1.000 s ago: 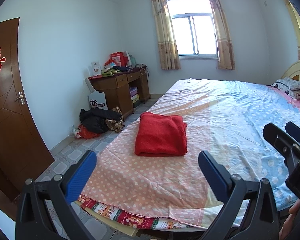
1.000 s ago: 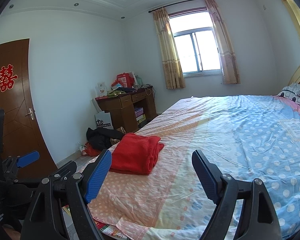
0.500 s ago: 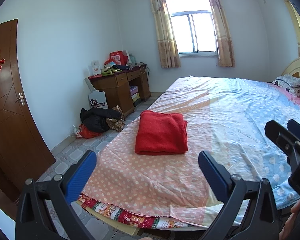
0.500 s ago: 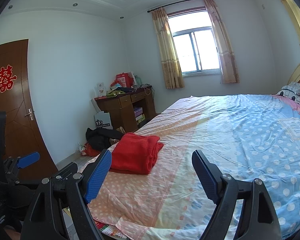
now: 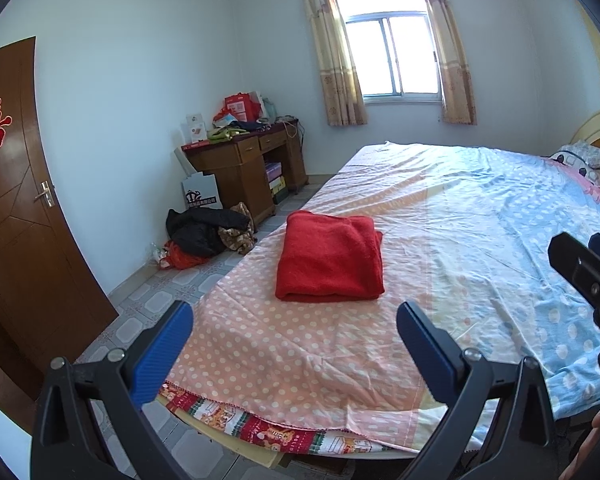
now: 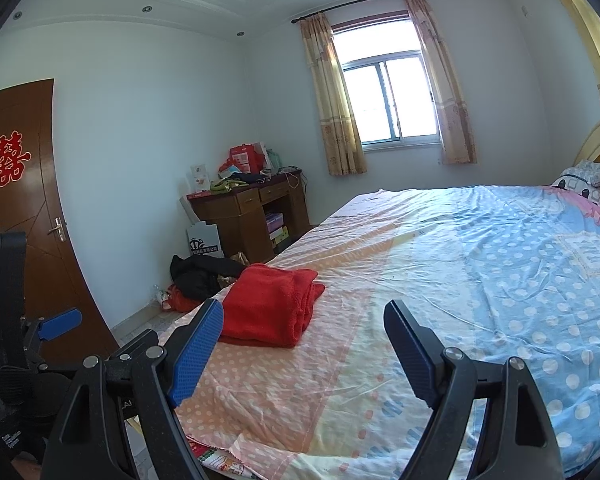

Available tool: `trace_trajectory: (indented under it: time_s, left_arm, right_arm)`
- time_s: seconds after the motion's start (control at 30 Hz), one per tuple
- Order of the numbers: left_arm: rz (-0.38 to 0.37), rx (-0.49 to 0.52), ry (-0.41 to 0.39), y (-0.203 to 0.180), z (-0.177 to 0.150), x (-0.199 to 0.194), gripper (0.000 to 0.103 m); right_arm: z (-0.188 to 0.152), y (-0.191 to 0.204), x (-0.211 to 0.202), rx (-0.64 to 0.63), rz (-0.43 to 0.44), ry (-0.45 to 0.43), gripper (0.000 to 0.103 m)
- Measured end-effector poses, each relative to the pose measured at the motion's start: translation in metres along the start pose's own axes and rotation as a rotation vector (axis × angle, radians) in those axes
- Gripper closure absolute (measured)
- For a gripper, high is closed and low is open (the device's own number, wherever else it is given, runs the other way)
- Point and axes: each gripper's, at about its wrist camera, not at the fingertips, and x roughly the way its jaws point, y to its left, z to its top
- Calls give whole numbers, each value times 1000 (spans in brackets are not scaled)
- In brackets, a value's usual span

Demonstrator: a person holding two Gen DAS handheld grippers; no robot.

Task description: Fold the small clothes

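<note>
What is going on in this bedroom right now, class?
A person holds a two-finger gripper in each hand over the foot of a bed. A red garment lies folded into a neat rectangle on the pink polka-dot part of the bedspread, and nothing touches it. The left gripper and the right gripper are both open, empty and short of the garment. The fold looks finished. A heap of dark clothes lies on the floor beside a wooden desk.
</note>
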Motion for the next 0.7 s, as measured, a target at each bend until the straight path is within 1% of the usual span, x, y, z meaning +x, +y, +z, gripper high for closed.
trace_trajectory:
  time_s: [0.4, 0.57, 0.7]
  left_arm:
    - [-5, -7, -15, 3, 2, -1, 0]
    - [32, -2, -14, 2, 2, 2, 0]
    - [-2, -33, 5, 5, 2, 5, 0]
  right_arm:
    - [1, -1, -1, -4, -6, -6, 20]
    - [2, -1, -1, -6, -8, -7, 20]
    - [2, -2, -1, -6, -8, -6, 20]
